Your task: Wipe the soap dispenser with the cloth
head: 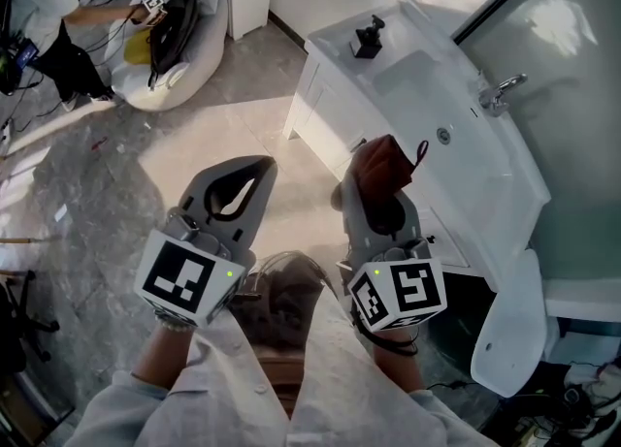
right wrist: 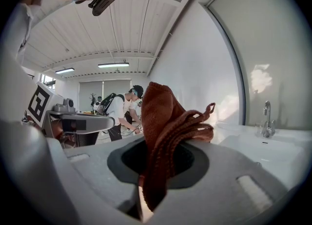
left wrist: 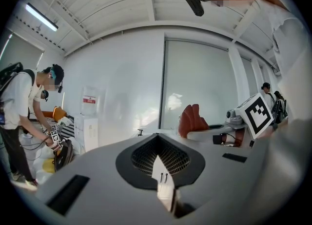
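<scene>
Standing at the white washbasin counter [head: 505, 193], which runs along my right side from near to far, I have both grippers held out over the floor short of it. My right gripper [head: 378, 183] is clamped on the rust-brown cloth [head: 388, 159]; in the right gripper view the cloth [right wrist: 163, 121] bunches up out of the jaws, with a thin loop sticking out to one side. My left gripper [head: 260, 166] carries nothing, and its jaws meet tip to tip in the left gripper view. The small black soap dispenser [head: 368, 38] stands upright on the counter's far left corner, close to the edge and well apart from the cloth, with the tap [head: 499, 94] across the basin to its right. No wiping has begun.

I see three risks. The dispenser looks light and sits near the edge, so a sideways wipe could tip it or push it off onto the floor. With my left jaws closed, I can't steady it until I open them. The loose loop could also catch on the pump head and drag it over.
</scene>
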Motion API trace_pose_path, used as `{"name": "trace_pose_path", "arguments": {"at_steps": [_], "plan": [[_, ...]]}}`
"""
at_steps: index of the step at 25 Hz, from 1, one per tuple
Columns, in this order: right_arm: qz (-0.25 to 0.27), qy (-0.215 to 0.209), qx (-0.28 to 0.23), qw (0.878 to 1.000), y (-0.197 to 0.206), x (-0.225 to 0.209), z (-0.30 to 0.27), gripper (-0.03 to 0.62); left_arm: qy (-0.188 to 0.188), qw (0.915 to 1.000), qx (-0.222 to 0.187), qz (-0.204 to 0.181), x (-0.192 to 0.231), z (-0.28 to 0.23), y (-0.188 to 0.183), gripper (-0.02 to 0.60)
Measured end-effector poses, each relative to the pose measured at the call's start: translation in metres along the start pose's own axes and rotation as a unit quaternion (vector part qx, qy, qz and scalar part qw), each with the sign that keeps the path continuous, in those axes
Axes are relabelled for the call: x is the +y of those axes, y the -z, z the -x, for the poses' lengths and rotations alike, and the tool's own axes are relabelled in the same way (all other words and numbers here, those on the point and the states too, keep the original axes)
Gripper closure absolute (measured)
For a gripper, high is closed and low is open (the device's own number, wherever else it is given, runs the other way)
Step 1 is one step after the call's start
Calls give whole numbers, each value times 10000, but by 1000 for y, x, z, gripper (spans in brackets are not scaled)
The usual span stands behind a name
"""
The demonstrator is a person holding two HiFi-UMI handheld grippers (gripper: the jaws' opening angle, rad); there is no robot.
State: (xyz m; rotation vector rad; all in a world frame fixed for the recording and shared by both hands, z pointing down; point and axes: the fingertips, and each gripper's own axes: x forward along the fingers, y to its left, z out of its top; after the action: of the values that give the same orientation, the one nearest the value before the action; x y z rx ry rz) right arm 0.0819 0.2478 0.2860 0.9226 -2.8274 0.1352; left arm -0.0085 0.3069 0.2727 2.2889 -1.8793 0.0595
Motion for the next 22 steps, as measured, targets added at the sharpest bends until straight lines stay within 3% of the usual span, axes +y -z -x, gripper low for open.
{"name": "trace_pose_path", "arguments": {"at_steps": [11,22], "plan": [[-26,9,59,10000,3,-16,-19,511,5,10000,4,-9,10,-18,-2,577],[-41,-5,184,9998,-2,-55,-79,511,36,9999,84,112,45,-79,-5,577]]}}
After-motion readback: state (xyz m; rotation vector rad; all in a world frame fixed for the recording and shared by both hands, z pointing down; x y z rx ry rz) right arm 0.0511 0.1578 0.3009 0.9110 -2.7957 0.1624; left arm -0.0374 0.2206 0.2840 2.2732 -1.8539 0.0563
